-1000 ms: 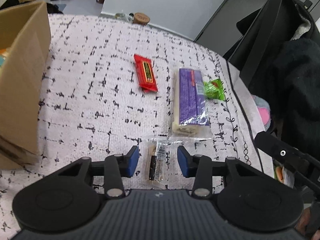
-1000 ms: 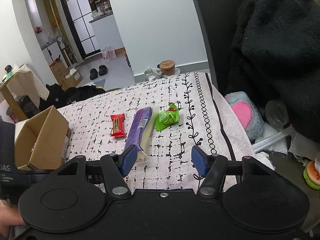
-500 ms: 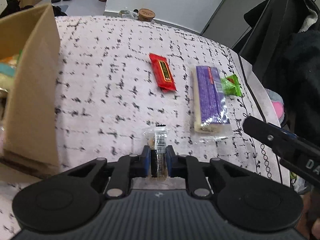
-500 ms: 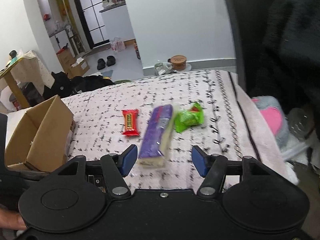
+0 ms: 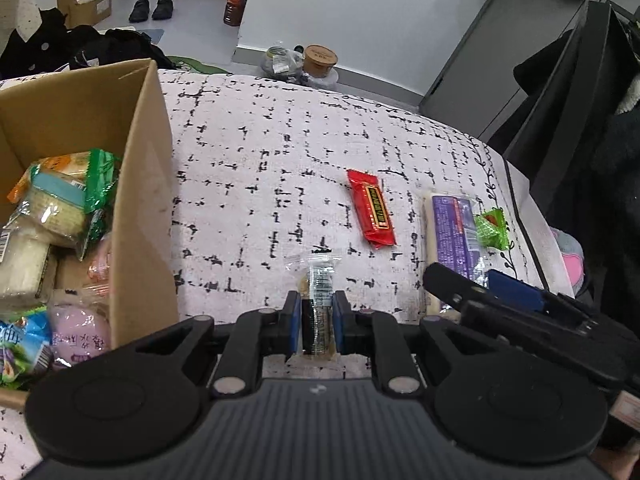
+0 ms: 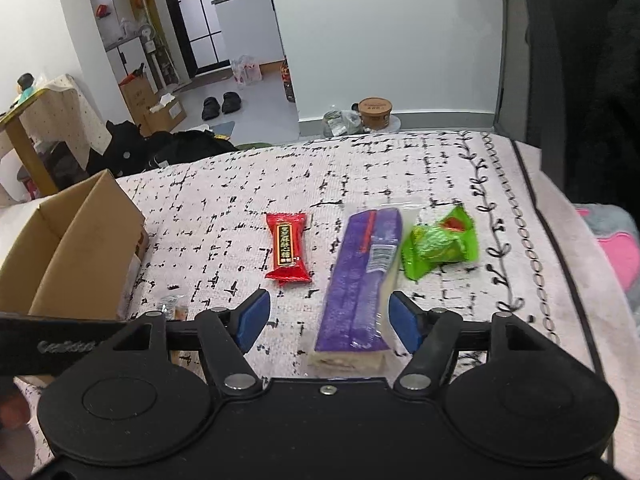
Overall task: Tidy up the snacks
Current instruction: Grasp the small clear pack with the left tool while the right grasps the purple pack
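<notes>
My left gripper [image 5: 316, 322] is clamped on a clear-wrapped bar [image 5: 318, 304] — blue pads pressed against both its sides, the bar's far end poking out toward twelve o'clock. The box [image 5: 132, 184] sits at nine o'clock of it, open, with several packets inside. In the right wrist view my right gripper [image 6: 325, 322] has its jaws opening, the near end of the purple pack [image 6: 360, 280] lying between them, the pads not touching it. At eleven o'clock from that gripper lies the red bar [image 6: 287, 253]; the green packet [image 6: 440, 242] sits at one o'clock, just beside the purple pack. All three rest on the patterned cloth [image 6: 224, 216] — apart from the box [image 6: 72, 248] at nine o'clock.
</notes>
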A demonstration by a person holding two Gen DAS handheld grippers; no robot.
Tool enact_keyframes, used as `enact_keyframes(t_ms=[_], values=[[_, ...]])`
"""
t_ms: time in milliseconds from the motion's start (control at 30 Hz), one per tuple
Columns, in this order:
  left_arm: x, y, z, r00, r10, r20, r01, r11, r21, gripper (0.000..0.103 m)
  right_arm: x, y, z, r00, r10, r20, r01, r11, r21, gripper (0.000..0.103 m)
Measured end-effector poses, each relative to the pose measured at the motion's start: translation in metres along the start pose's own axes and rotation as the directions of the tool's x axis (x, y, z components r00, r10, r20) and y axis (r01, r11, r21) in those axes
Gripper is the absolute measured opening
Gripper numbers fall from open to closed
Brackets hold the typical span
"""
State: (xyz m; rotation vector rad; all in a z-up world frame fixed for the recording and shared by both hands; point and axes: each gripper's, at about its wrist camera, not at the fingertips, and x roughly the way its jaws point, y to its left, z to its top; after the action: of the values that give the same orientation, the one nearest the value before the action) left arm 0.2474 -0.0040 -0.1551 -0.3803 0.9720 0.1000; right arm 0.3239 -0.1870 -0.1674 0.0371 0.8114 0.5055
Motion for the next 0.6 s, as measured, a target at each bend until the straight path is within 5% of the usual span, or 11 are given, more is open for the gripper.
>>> enact_keyframes(t_ms=[333, 367, 433, 600], values=[[-0.010, 0.008, -0.004, 1.000, 0.030, 0.005, -0.029, 0.999, -0.016, 0.016, 0.027, 0.009, 0.000, 0.997, -0.069, -0.024, 0.068, 0.997, -0.041, 0.069], [-0.011, 0.009, -0.004, 0.999, 0.032, 0.006, -0.032, 0.999, -0.017, 0.016, 0.031, 0.010, 0.000, 0.997, -0.077, -0.029, 0.076, 0.996, -0.049, 0.067], [-0.013, 0.009, -0.006, 0.999, 0.035, 0.007, -0.035, 0.999, -0.024, 0.016, 0.034, 0.012, -0.003, 0.992, -0.123, -0.037, 0.120, 0.990, -0.079, 0.043], [-0.014, 0.010, -0.012, 0.999, 0.035, 0.014, -0.034, 0.998, -0.046, 0.016, 0.017, 0.001, -0.009, 0.992, -0.113, -0.055, 0.112, 0.994, -0.022, 0.035]])
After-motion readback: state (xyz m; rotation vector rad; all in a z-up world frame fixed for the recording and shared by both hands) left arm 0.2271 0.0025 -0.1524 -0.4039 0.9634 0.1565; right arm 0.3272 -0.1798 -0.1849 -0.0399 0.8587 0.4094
